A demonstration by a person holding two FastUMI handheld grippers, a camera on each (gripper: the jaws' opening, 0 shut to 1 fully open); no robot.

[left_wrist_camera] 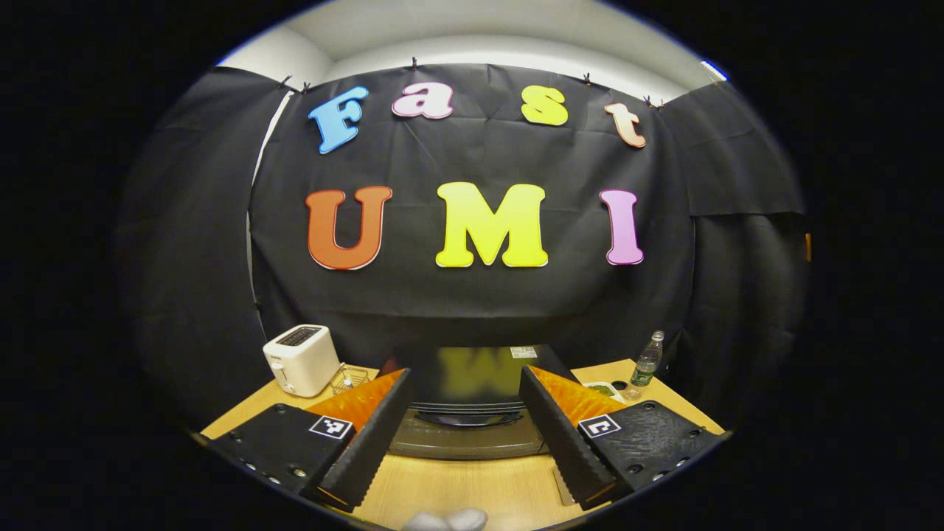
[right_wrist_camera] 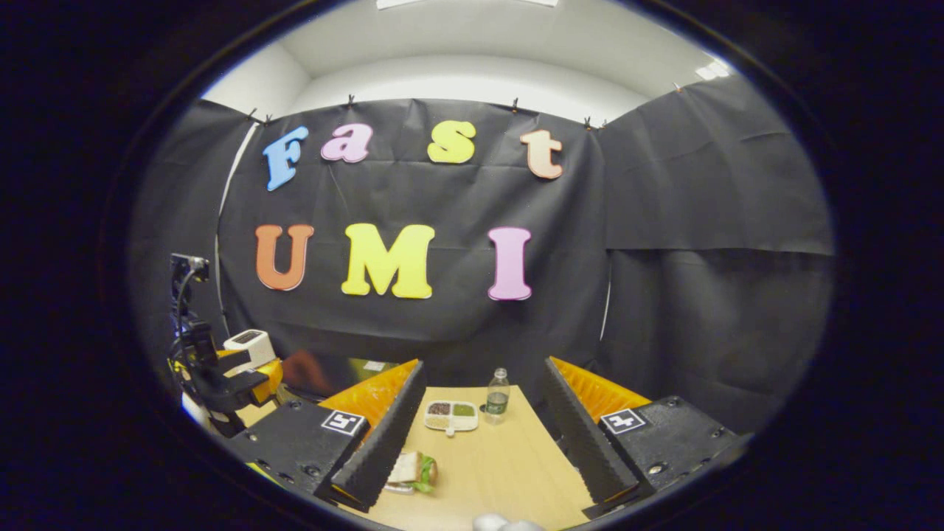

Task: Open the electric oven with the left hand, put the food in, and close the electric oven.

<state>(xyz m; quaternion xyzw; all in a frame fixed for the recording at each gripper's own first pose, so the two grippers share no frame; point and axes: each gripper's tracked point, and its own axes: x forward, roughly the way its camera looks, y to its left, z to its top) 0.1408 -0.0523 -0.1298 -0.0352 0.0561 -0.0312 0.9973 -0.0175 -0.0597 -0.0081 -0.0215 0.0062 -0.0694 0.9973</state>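
The black electric oven (left_wrist_camera: 466,436) stands on the wooden table (left_wrist_camera: 457,490), straight ahead in the left gripper view. Its door is shut, with the handle (left_wrist_camera: 469,418) across the front. My left gripper (left_wrist_camera: 464,377) is open, a short way in front of the oven, its fingers framing it. In the right gripper view a sandwich (right_wrist_camera: 414,470) lies on a small plate, partly hidden behind my left-hand finger (right_wrist_camera: 383,442). My right gripper (right_wrist_camera: 484,366) is open above the table with nothing between its fingers. The left gripper (right_wrist_camera: 221,380) shows at the far left of that view.
A white toaster (left_wrist_camera: 301,359) and a small wire rack (left_wrist_camera: 351,378) stand left of the oven. Right of it are a divided food tray (right_wrist_camera: 450,416) and a plastic bottle (right_wrist_camera: 498,394). Black cloth walls close off the back and right side.
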